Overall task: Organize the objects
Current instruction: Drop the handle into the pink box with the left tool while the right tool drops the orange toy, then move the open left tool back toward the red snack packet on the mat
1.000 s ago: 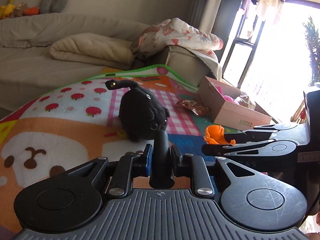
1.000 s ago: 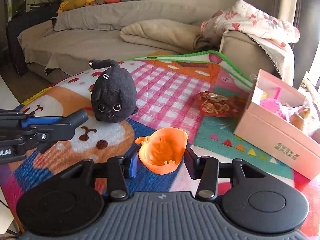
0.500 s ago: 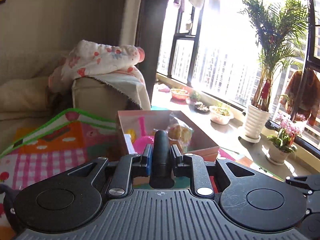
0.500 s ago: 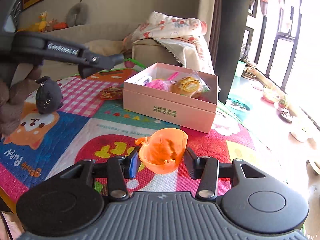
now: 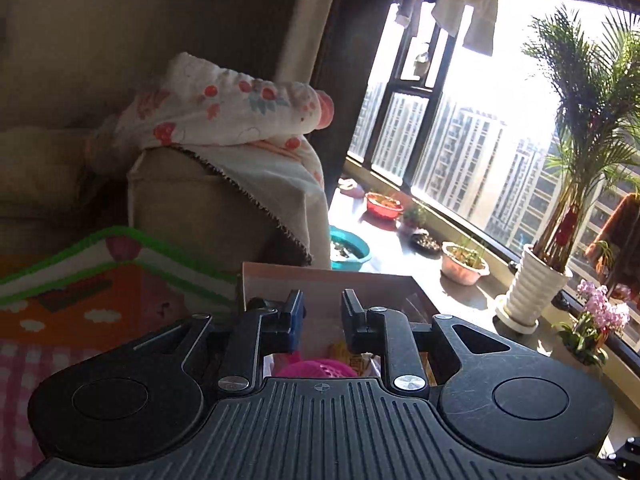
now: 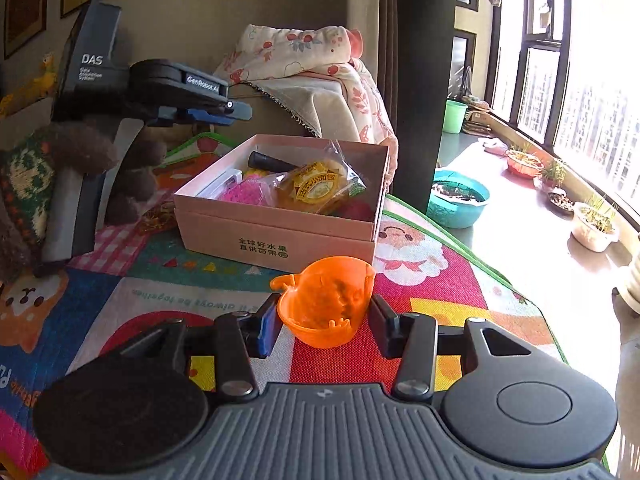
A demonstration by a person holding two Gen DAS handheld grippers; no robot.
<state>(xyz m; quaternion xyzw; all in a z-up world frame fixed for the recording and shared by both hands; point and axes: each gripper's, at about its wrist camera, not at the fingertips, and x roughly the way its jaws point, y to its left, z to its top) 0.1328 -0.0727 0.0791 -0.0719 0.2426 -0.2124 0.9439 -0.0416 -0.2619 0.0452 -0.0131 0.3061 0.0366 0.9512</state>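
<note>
— Left view first. Anything in the left claw?
— Released. Jaws apart, nothing between them. Hangs over the near end of the open cardboard box, looking in across its rim.
— Inside?
— Only a pink ball and a scrap of yellow packet, half hidden behind the claw's own body.
— Around it?
— Colourful mat on the left, under the box. Behind, a sofa arm draped with a flowered blanket. Beyond the box, a blue basin, then small pots along a sunny sill and a palm in a white pot.

— Now the right view.
— Right claw clenched on an orange cup, mouth towards the camera, raised above the mat, short of the box and apart from it.
— In the way?
— Only the box's near wall. Already inside: a black cylinder along the back, a wrapped pastry propped in the middle, the pink ball to its left.
— And the other claw?
— Left claw above the box's far left corner, gripped by a hand in a fuzzy brown glove. Crinkly wrapper on the mat just left of the box, basin past its right end.
</note>
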